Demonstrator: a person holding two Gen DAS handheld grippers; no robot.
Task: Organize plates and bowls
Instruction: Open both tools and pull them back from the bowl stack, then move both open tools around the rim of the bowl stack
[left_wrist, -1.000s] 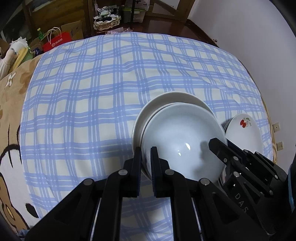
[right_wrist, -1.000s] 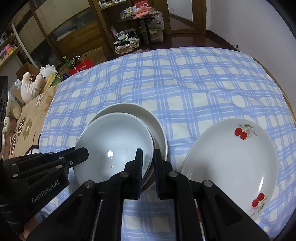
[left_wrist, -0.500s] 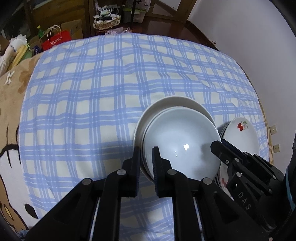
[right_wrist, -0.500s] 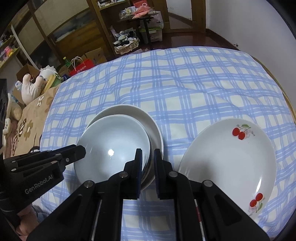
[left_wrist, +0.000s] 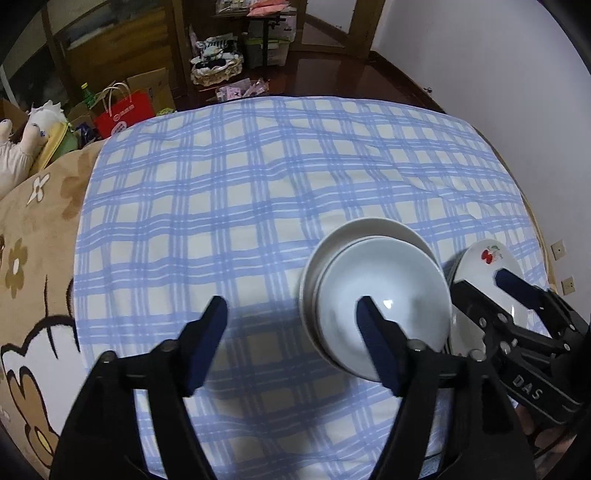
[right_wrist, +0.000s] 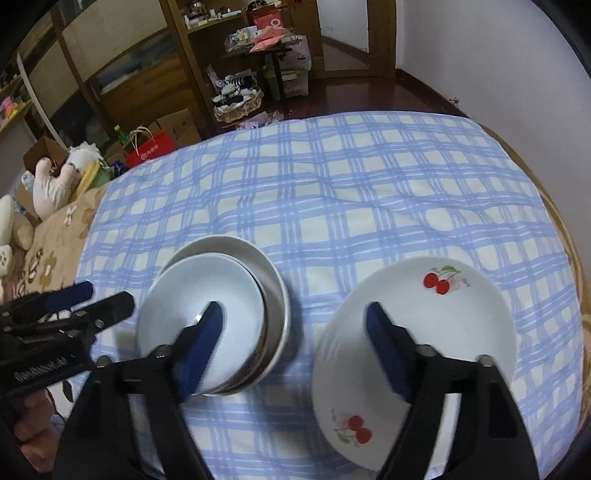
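both claws, clamped on the white bowl's (left_wrist: 384, 291) rim a second ago, are opening: left claw (left_wrist: 291, 321) and right claw (right_wrist: 295, 325) grip nothing (bowl nested in another, beside the cherry plate (right_wrist: 443, 314)) on the checked bed (right_wrist: 332, 192).

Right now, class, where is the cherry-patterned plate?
In the right wrist view the cherry plate lies flat on the checked cloth, right of the stacked white bowls, apart from them.

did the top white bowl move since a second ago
No. The top white bowl sits in the same off-centre spot on the bowl stack, beside the cherry plate. Only both grippers' jaws are opening off its rim.
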